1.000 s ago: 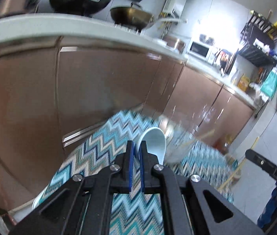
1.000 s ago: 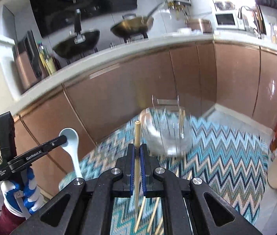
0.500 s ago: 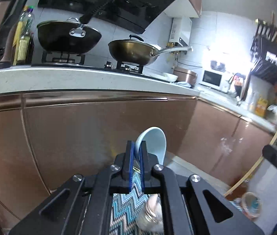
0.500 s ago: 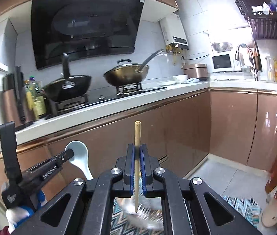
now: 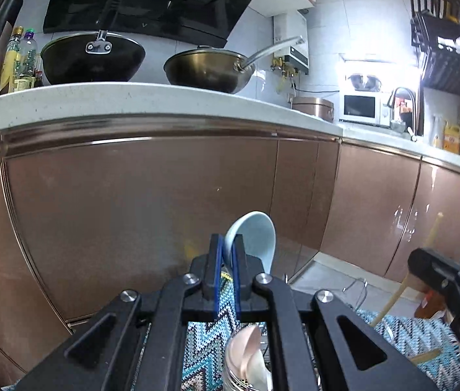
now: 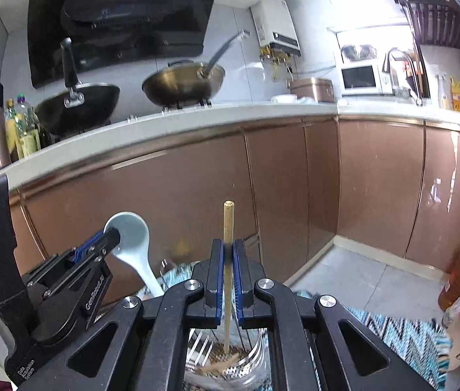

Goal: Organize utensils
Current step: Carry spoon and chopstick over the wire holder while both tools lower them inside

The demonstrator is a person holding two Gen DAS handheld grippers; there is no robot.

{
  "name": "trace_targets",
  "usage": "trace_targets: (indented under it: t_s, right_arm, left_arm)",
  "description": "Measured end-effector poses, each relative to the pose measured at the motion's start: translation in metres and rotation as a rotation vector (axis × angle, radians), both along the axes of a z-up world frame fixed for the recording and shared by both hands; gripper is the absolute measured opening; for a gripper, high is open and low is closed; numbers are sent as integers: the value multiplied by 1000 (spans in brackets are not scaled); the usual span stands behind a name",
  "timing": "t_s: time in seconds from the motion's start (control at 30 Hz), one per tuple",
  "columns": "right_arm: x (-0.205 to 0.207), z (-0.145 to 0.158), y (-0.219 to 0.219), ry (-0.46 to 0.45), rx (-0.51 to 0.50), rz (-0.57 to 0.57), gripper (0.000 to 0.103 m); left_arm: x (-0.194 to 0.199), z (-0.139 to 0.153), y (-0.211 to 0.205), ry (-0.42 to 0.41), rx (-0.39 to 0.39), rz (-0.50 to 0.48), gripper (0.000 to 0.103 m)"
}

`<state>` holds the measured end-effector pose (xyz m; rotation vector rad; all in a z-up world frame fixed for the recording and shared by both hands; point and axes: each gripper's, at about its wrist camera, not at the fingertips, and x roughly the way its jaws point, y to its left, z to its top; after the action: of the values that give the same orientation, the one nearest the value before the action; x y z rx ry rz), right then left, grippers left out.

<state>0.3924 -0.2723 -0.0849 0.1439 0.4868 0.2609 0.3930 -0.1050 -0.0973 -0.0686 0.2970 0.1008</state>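
While my left gripper (image 5: 226, 262) clamps the pale spoon (image 5: 252, 238) and my right gripper (image 6: 228, 260) pinches a chopstick (image 6: 228, 228), both hang over their holders — neither dropped in yet.

The left gripper (image 5: 226, 257) has its blue-padded fingers (image 5: 217, 260) closed on a pale blue ceramic spoon (image 5: 256, 238), bowl up in front of the copper cabinet doors (image 5: 138, 215). Below the spoon, a metal holder (image 5: 246, 368) with pale spoons stands on a zigzag cloth (image 5: 207, 352). Right of the spoon, the right gripper (image 5: 425, 267) holds a wooden chopstick (image 5: 406, 277), tilted.
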Motion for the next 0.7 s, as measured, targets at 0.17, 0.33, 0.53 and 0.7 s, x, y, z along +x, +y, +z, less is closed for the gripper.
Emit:
trace_targets:
  t_s: [0.17,0.33,0.53,0.7]
  right_arm:
    - [-9,-11,-4,30,2,-6,9]
    - [-24,4,-12,9,14,-31,22]
    - [-56,40,-20,-34,19,-56,24]
    - [-94,69,-30,-59,37,-86,26]
  left_arm:
    - [-3,-10,-1,24,-35,-41,15]
    - [-22,9,10,-11,-83,-59,38]
    - [-56,54,30,-57,-97,-68,43]
    - [-98,90,50,-88,-116,-69,47]
